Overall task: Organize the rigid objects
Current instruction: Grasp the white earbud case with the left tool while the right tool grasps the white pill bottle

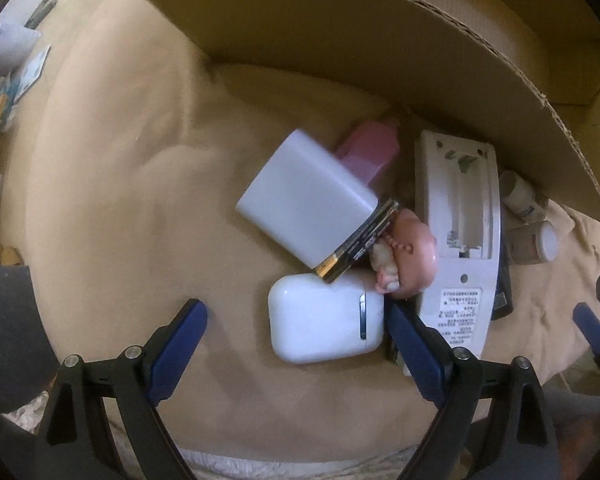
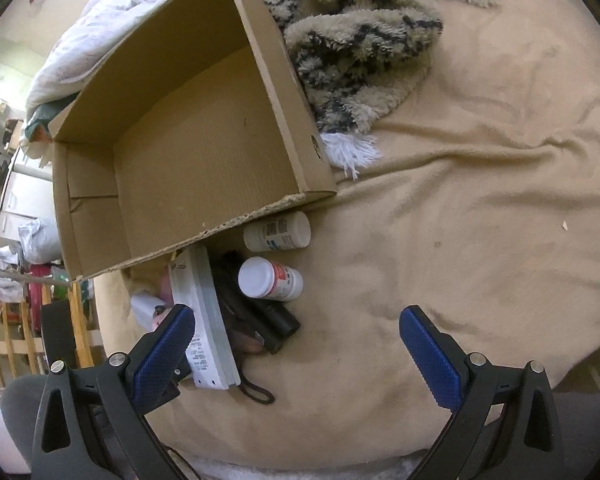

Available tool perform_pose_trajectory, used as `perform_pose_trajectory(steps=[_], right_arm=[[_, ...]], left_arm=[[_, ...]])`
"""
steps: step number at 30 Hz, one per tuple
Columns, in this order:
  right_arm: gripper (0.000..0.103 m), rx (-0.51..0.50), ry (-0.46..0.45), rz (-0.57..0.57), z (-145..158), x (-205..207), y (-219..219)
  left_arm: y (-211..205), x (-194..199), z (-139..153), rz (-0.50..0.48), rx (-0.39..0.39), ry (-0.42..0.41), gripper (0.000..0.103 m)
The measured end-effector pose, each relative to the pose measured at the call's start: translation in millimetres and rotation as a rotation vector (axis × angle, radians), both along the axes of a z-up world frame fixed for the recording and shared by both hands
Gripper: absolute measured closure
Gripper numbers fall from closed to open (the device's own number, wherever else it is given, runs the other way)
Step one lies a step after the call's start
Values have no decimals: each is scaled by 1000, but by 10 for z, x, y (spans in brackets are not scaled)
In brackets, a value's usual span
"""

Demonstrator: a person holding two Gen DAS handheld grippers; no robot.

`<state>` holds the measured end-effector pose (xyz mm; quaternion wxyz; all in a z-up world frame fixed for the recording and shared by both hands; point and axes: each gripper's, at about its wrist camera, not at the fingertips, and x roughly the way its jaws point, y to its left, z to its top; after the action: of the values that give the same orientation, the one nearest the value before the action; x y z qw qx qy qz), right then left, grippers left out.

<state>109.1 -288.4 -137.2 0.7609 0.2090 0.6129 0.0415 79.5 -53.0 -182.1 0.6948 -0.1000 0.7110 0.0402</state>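
In the left wrist view a pile lies on the tan blanket: a white earbud case (image 1: 324, 322), a white power bank (image 1: 306, 200), a battery (image 1: 360, 240), a pink doll head (image 1: 410, 258), a pink bottle (image 1: 374, 146) and a white remote lying back side up (image 1: 458, 232). My left gripper (image 1: 296, 348) is open, its blue fingers on either side of the earbud case. An open cardboard box (image 2: 204, 152) lies just behind the pile. My right gripper (image 2: 296, 354) is open and empty, over the blanket beside the remote (image 2: 206, 320), two white pill bottles (image 2: 270, 278) (image 2: 278, 232) and a black flashlight (image 2: 268, 320).
A furry patterned throw with white tassels (image 2: 364, 40) lies behind the box. A white quilt (image 2: 100, 28) is bunched at the back left. Wooden furniture and clutter (image 2: 16, 320) stand beyond the bed's left edge. The box wall (image 1: 380, 40) overhangs the pile.
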Motion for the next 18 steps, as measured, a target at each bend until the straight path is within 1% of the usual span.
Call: perform_pose_trajectory(steps=[2,3,4,5,7,8,9,10,11,13,14,17,18], right_arm=[[1,37,14,28,-41,89,52],[5,37,21,41,-63,130,83],[18,36,30,57,-99,189,121],[24,39,39,69,-136,232,157],[28,34,54,89,-203,317,222],[32,14,55,98,-225,350,255],[34,-5,57,104,-245,373,282],[38,-16,63,109,-275,399,302],[44,-19,76,115,-314,420,318],[51,-27,100,126,-392,442,350],[58,-36,104,132,-406,442,359],[70,-65,84,143,-377,433,359],[71,-72,70,148,-346,408,346]], left_arm=[[-4,10,7,0,13,10,13],[-10,18,24,0,26,22,19],[-10,29,23,-1,29,37,20],[-40,57,-11,2,27,41,22],[-31,78,15,0,32,47,28],[-26,84,26,-2,34,47,36],[-37,108,18,-6,38,45,43],[-27,120,33,-13,43,43,45],[-47,170,122,-15,42,43,51],[-16,221,201,-14,27,44,51],[82,162,133,-19,18,42,51],[254,198,215,-26,8,37,51],[282,201,231,-26,11,35,51]])
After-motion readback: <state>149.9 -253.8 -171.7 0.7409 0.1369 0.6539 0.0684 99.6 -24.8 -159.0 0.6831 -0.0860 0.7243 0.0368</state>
